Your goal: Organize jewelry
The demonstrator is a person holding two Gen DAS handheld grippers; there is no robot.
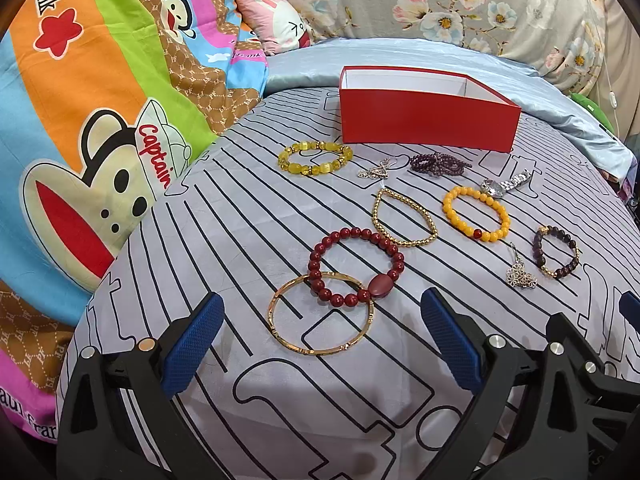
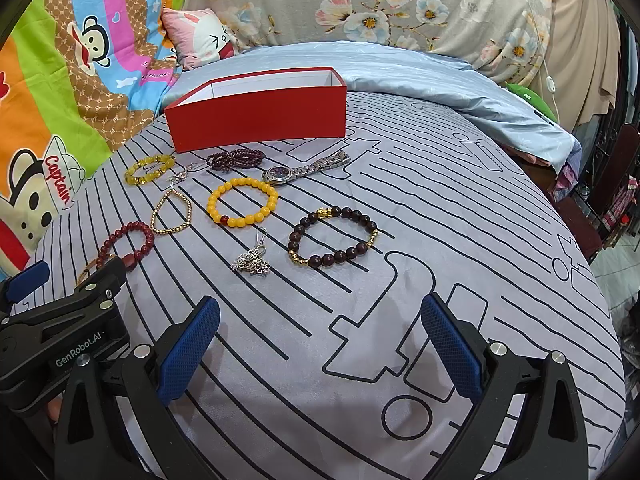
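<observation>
- Left wrist view: your left gripper (image 1: 320,320) stands spread apart; just ahead between its fingers lies the gold bangle (image 1: 320,314), overlapped by the red bead bracelet (image 1: 356,266).
- Right wrist view: your right gripper (image 2: 320,336) gapes over bare sheet; the dark bead bracelet (image 2: 332,237) lies ahead, and the bangle is mostly hidden behind the left gripper.

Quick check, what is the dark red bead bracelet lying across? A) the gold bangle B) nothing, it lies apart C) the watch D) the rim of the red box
A: in the left wrist view the dark red bead bracelet overlaps the top edge of the gold bangle, with its oval stone on the bangle's rim; the watch and the red box lie farther back, apart from it.
</observation>
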